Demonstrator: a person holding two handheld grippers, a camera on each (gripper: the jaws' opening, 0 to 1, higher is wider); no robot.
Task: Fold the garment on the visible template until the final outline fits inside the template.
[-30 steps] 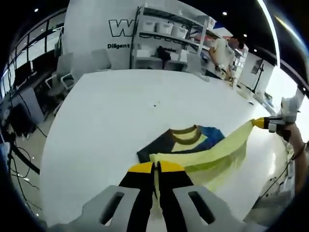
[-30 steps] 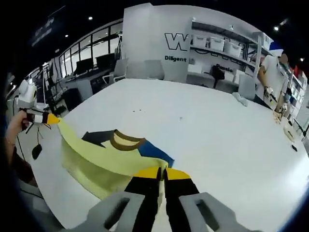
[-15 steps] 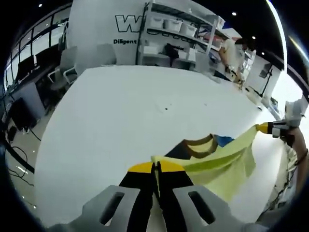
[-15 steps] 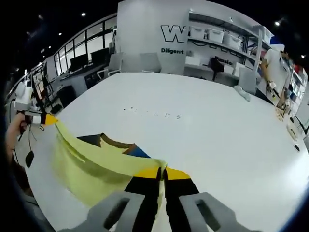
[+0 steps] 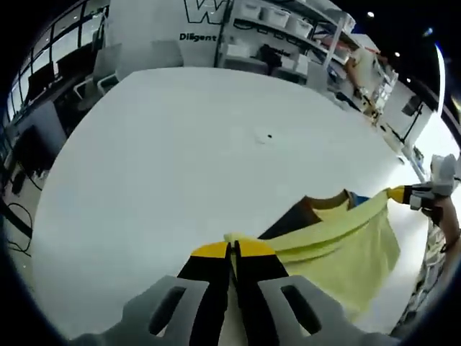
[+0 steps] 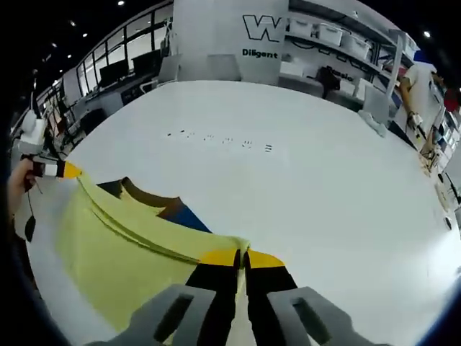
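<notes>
Each view looks forward along its own jaws, low over the white table point(image 5: 166, 166). Both share the yellow garment point(image 6: 122, 245), seen close from opposite ends.

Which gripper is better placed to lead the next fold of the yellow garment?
Neither clearly. The left gripper and right gripper are each shut on opposite ends of the yellow garment, holding its edge stretched above the white table; moving together seems best.

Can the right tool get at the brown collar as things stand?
Probably not yet: the right tool is shut on the yellow garment's edge, and the brown collar lies past the raised fold, partly covered.
</notes>
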